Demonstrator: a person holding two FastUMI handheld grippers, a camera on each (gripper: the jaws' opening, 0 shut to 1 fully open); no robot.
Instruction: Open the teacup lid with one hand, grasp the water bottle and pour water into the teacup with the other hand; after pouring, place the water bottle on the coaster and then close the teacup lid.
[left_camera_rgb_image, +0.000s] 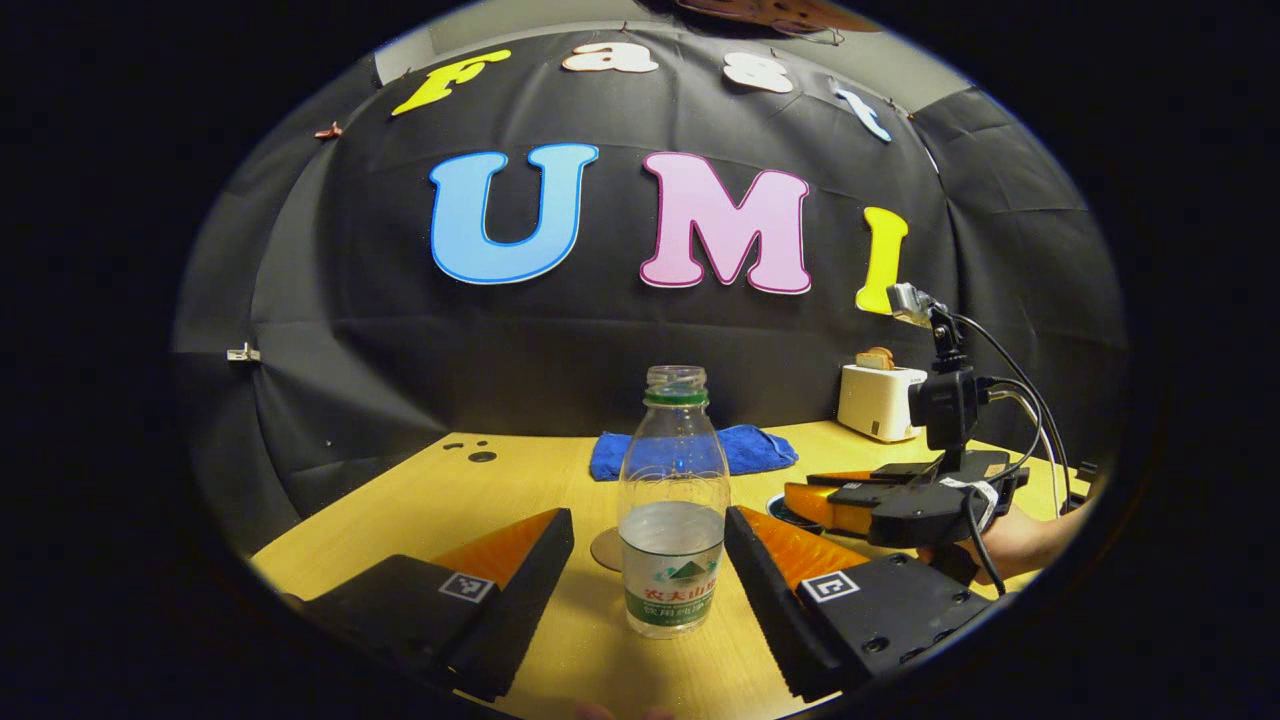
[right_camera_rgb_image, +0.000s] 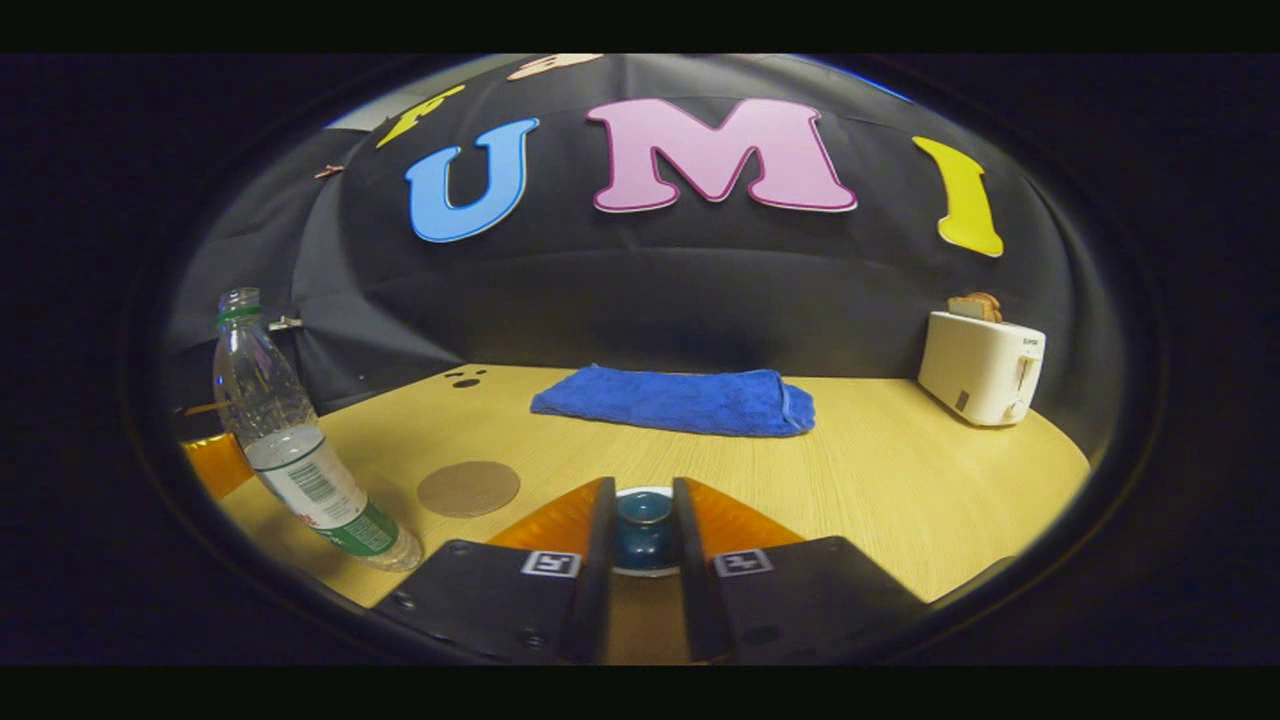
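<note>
Two tongs: left tongs (left_camera_rgb_image: 648, 560) spread around clear ribbed bottle (left_camera_rgb_image: 673, 500), right tongs (right_camera_rgb_image: 640, 545) pinching glossy teacup lid (right_camera_rgb_image: 643, 520).

Water bottle (left_camera_rgb_image: 673, 500): upright between the spread left gripper (left_camera_rgb_image: 650, 545) fingers, gaps either side. Coaster (right_camera_rgb_image: 468, 487): flat, just behind bottle, bare table (right_camera_rgb_image: 900, 480) around it. Blue towel (right_camera_rgb_image: 675, 400): 12 o'clock, low. Toaster (right_camera_rgb_image: 982, 366): 2 o'clock, tall obstacle. Right gripper (right_camera_rgb_image: 643, 530): fingers flank the teacup lid (right_camera_rgb_image: 643, 515).
</note>
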